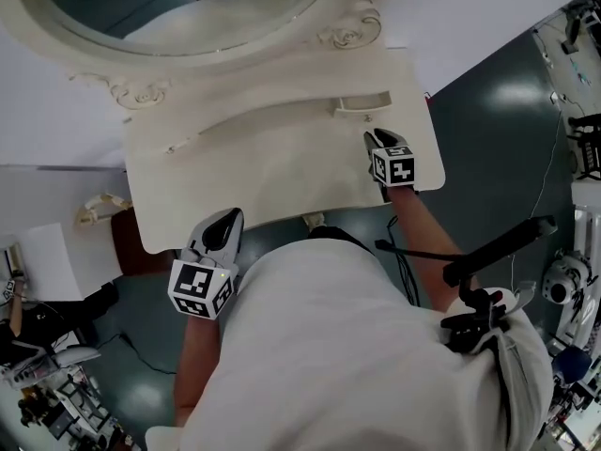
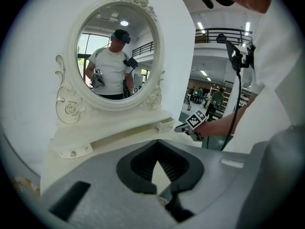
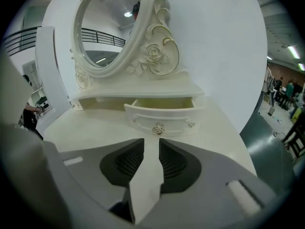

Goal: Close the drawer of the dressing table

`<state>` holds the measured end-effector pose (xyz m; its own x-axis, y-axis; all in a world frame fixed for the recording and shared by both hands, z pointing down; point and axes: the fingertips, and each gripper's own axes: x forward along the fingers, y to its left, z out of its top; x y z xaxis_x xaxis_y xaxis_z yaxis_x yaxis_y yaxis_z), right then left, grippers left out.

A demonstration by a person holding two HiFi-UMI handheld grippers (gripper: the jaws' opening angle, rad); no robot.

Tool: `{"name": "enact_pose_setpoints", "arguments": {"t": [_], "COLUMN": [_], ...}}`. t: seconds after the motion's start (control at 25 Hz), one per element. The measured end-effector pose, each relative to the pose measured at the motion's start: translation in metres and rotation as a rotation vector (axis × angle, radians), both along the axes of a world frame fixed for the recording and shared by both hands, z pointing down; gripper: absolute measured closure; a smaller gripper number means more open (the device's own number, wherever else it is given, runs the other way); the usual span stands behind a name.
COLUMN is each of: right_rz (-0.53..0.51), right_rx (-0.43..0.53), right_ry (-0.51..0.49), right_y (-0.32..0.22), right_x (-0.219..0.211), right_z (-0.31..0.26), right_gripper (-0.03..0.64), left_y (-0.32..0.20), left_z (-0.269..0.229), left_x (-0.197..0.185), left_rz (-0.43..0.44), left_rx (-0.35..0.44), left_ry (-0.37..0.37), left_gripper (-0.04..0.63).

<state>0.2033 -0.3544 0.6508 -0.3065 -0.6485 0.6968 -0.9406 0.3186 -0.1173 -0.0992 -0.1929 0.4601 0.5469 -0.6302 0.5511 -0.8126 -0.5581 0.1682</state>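
The cream dressing table (image 1: 263, 172) stands against a white wall, its oval mirror (image 1: 188, 7) at the back. Its small right drawer (image 3: 162, 114) is pulled out, with a metal knob (image 3: 158, 128) on its front; the same drawer (image 1: 362, 104) shows in the head view. My right gripper (image 3: 151, 142) hovers over the tabletop just in front of that knob, open, with nothing between its jaws and apart from the drawer. My left gripper (image 1: 223, 225) is over the table's front left edge, far from the drawer (image 2: 164, 124), fingertips together and holding nothing.
A matching left drawer front (image 2: 73, 152) sits flush under the mirror shelf. The table's right edge (image 1: 437, 158) drops to dark floor with cables and equipment (image 1: 582, 148). A camera rig (image 1: 479, 299) hangs at the person's chest. Clutter lies at the lower left (image 1: 47, 365).
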Motion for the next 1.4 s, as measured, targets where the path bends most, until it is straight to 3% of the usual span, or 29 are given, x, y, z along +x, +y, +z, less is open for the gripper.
{"name": "enact_pose_setpoints", "arguments": {"t": [0.44, 0.72, 1.4], "right_rz": [-0.032, -0.041, -0.042], "right_rx": [-0.017, -0.026, -0.018], "right_ry": [-0.03, -0.042, -0.043], "right_y": [-0.031, -0.044, -0.082], "right_x": [-0.002, 0.001, -0.001], "right_z": [0.011, 0.015, 0.017], "right_gripper": [0.495, 0.518, 0.52], "left_y": [-0.021, -0.034, -0.051], "left_z": [0.002, 0.004, 0.009], "left_x": [0.012, 0.022, 0.015], "left_rz": [-0.042, -0.056, -0.071], "left_rx": [-0.016, -0.036, -0.059], "left_ry": [-0.021, -0.028, -0.039], "left_gripper": [0.592, 0.592, 0.592]}}
